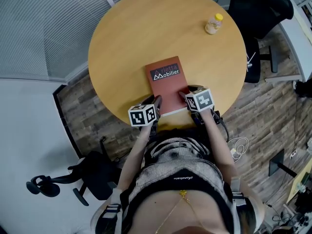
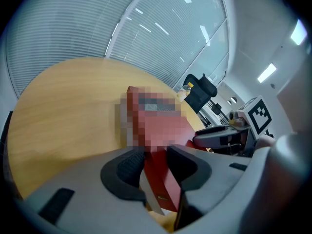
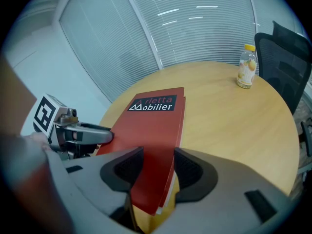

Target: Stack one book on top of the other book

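Right, I've got the red book lying flat on the round surface, close to the near rim, title end away from me. From above I can make out only one cover. In the right gripper view its long edge shows red-white-red layers, so a second book may sit underneath, but I can't say for sure.

Left gripper: jaws apart, straddling the near left corner, red filling most of the gap. I read the pads as not biting. Right gripper: jaws apart round the near right corner, with a sliver of bare wood between the book's edge and the outer pad, so nothing is clamped there either.

Now the handling. It looks like a slim volume with a smooth, glossy cover, so I'd expect it to be light to middling, apt to slide on the wood and to slip between the pads. A thin cover could sag or fan its pages if held by one corner alone. I'd take it at both near corners together, pads well onto the cover, squeezing across the full thickness and lifting level. The bottle stands well apart, out of the way
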Demonstrator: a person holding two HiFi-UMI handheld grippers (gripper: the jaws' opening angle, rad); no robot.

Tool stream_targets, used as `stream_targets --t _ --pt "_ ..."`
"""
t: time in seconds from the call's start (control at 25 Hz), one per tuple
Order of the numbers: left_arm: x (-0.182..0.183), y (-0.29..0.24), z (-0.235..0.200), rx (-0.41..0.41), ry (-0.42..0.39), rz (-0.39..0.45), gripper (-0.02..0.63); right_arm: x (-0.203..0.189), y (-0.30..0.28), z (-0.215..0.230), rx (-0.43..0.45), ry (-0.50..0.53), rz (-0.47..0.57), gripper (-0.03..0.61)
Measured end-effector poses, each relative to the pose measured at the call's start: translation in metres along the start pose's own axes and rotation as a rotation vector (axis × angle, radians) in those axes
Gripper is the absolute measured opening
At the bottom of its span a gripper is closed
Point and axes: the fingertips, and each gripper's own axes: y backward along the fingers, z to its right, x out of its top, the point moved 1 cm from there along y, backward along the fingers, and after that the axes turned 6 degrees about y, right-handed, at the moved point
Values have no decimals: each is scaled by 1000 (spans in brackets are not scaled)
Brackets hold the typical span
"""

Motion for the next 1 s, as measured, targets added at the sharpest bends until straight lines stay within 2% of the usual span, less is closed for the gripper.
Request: stream_targets --t 0.56,1.0 --pt "-1 -1 -2 -7 11 1 149 1 0 -1 6 -1 40 192" --pt "0 0 -2 -21 23 1 150 -3 0 0 34 -60 71 192"
